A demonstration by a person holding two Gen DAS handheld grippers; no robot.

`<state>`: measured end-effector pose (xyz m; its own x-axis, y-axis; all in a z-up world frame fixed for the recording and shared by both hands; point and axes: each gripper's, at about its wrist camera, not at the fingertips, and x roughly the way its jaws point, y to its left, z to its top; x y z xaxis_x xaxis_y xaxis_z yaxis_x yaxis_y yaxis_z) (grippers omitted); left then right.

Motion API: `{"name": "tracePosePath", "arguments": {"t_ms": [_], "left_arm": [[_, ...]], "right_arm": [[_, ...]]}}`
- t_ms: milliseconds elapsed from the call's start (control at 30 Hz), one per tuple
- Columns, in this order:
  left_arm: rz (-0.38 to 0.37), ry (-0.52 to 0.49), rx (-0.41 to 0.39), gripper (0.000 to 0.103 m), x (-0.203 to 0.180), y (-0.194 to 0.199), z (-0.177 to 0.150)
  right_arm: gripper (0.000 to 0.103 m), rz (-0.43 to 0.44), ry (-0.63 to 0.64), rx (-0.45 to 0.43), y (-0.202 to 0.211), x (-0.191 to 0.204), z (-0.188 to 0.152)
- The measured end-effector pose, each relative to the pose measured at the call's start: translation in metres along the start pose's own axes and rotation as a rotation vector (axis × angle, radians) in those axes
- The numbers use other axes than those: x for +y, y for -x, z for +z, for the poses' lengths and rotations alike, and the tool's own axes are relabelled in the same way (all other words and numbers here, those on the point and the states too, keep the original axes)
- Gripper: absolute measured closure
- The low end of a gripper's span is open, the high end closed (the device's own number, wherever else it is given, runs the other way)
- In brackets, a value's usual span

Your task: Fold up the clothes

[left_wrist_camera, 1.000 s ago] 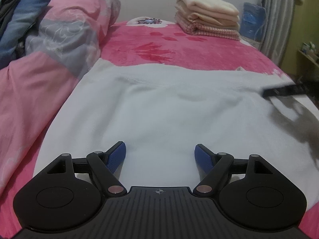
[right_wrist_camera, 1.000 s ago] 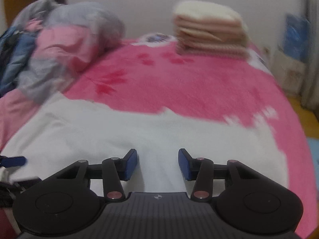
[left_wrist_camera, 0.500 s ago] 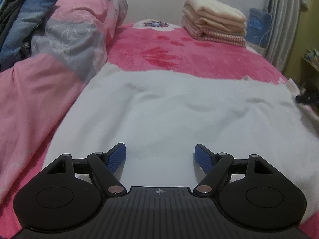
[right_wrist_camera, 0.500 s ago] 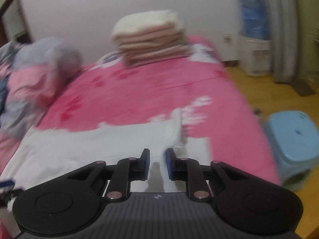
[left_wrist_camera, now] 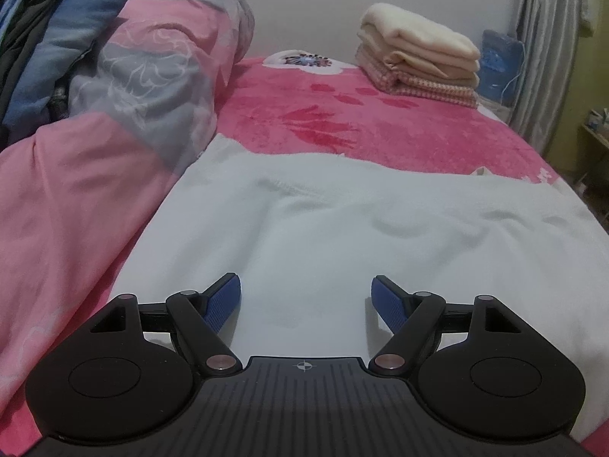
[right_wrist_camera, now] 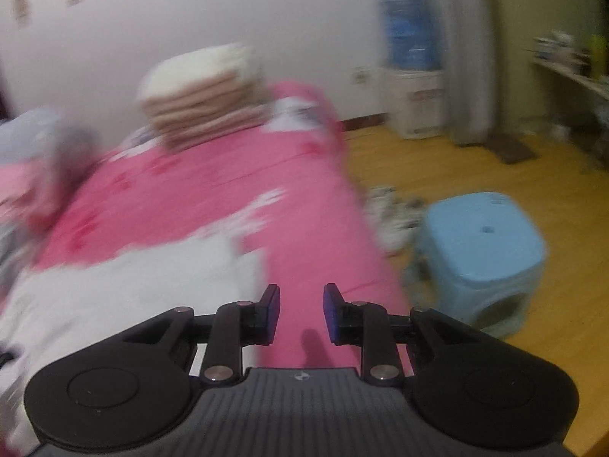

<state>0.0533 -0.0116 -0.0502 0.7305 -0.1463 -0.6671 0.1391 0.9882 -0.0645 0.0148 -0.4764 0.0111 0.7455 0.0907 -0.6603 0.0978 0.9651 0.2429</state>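
White garment spread flat on pink bedspread, slightly rumpled.

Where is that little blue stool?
In the right wrist view, the blue stool stands on the wooden floor, right of the pink bed, beside some blurred shoes.

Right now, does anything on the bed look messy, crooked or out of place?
Yes. A heap of unfolded dark and blue clothes sits on the bunched quilt at the bed's left side. The white garment lies spread flat, with light wrinkles and its far edge uneven. The folded stack looks tidy.
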Motion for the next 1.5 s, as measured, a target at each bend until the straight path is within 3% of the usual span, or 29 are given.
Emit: {"name": "tracePosePath", "arguments": {"t_ms": [100,133,233,333,433,533,600,800,867,1000,1167,1233,1367,1500], "left_arm": [[-0.006,0.005,0.016,0.026,-0.001,-0.003,-0.002],[-0.006,0.002,0.02,0.026,-0.002,-0.003,-0.003],[0.0,-0.008,0.026,0.026,-0.002,-0.003,-0.004],[-0.002,-0.004,0.028,0.026,0.0,-0.002,-0.004],[-0.004,-0.004,0.027,0.026,-0.001,-0.002,-0.004],[-0.01,-0.002,0.025,0.026,-0.002,-0.001,-0.003],[-0.01,0.002,0.025,0.026,-0.002,0.0,-0.003],[-0.004,0.012,0.039,0.026,0.0,0.005,-0.003],[-0.009,0.012,0.042,0.026,-0.001,0.006,-0.004],[-0.011,-0.017,0.031,0.026,-0.007,0.008,-0.006],[0.002,-0.023,0.02,0.025,-0.006,0.015,-0.005],[0.011,-0.021,0.023,0.025,-0.003,0.015,-0.007],[0.013,-0.008,0.046,0.025,0.001,0.013,-0.01],[0.019,-0.027,0.043,0.025,0.001,0.018,-0.012]], "right_arm": [[0.077,0.153,0.112,0.065,-0.003,0.03,-0.016],[0.077,0.158,0.163,0.088,-0.005,0.037,-0.023],[0.077,-0.011,0.257,0.162,-0.011,0.036,-0.04],[0.076,-0.108,0.13,0.161,0.004,0.011,-0.033],[0.075,0.026,0.169,0.127,0.028,0.025,-0.027],[0.075,0.181,0.299,0.229,0.029,0.06,-0.04],[0.076,0.156,0.377,0.33,0.017,0.071,-0.057],[0.076,0.074,0.568,0.479,0.041,0.074,-0.073],[0.076,0.067,0.622,0.477,0.047,0.083,-0.065],[0.076,0.134,0.666,0.37,0.042,0.112,-0.055],[0.076,0.134,0.701,0.39,0.029,0.105,-0.094],[0.076,0.121,0.652,0.434,0.04,0.092,-0.096],[0.077,0.08,0.686,0.517,0.05,0.082,-0.092],[0.076,0.15,0.639,0.425,0.066,0.09,-0.061]]}}
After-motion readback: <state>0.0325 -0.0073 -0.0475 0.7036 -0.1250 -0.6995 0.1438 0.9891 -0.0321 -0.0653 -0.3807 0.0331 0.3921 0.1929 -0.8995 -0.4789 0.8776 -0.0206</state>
